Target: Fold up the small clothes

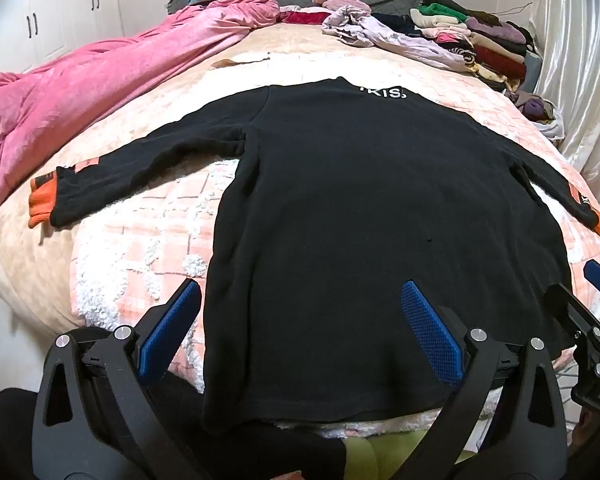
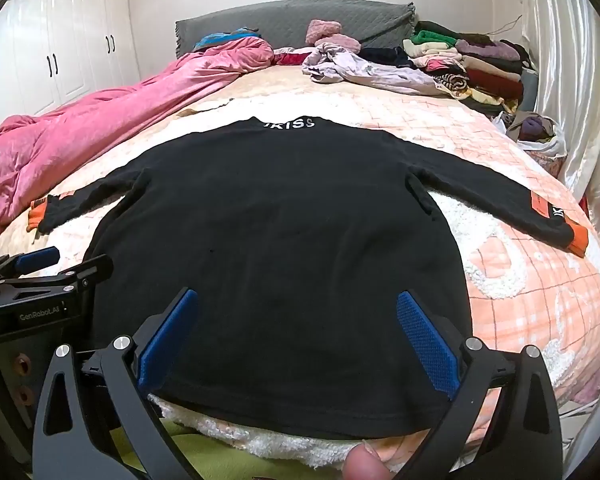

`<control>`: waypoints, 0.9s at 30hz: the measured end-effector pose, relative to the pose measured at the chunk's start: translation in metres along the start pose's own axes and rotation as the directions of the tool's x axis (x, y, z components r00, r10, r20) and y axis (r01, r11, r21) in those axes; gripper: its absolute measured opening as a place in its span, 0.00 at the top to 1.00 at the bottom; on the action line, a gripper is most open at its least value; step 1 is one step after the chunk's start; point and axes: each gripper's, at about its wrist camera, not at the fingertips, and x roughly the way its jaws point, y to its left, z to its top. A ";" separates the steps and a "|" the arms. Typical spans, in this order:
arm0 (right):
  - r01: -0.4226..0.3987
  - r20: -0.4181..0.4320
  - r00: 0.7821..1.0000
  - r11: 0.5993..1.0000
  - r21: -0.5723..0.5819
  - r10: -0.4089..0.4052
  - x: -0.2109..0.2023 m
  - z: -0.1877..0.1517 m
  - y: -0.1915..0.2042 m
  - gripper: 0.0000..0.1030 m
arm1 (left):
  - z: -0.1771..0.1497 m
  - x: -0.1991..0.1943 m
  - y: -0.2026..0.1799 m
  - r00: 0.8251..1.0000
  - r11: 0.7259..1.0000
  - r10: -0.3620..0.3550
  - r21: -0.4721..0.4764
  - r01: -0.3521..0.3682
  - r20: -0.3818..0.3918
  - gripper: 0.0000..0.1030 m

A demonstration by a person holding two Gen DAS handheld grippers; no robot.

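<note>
Black top (image 2: pixel 276 248) lettered "KISS", "GenRobot.AI" on released left gripper (image 1: pixel 300 328), right gripper (image 2: pixel 296 332) released

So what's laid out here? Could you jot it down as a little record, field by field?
garment: black top, spread flat, both sleeves out
cuffs: orange
surface: bed with peach checked blanket
left gripper: open, over the hem, holding nothing
right gripper: open, over the hem, holding nothing
left side: pink duvet
far right: pile of clothes
</note>
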 end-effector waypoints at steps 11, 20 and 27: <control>0.027 0.031 0.999 0.999 0.041 -0.028 -0.001 0.008 -0.023 0.04 | 0.015 0.005 -0.013 1.000 1.000 -0.004 0.004 0.004 -0.001 0.09; 0.055 0.057 0.997 0.995 0.084 -0.060 0.002 0.018 -0.048 0.04 | 0.033 0.011 -0.027 1.000 1.000 -0.010 0.016 0.010 0.010 0.09; 0.087 0.074 0.993 0.989 0.122 -0.096 0.007 0.027 -0.072 0.04 | 0.045 0.019 -0.034 1.000 0.999 -0.020 0.025 0.019 0.009 0.09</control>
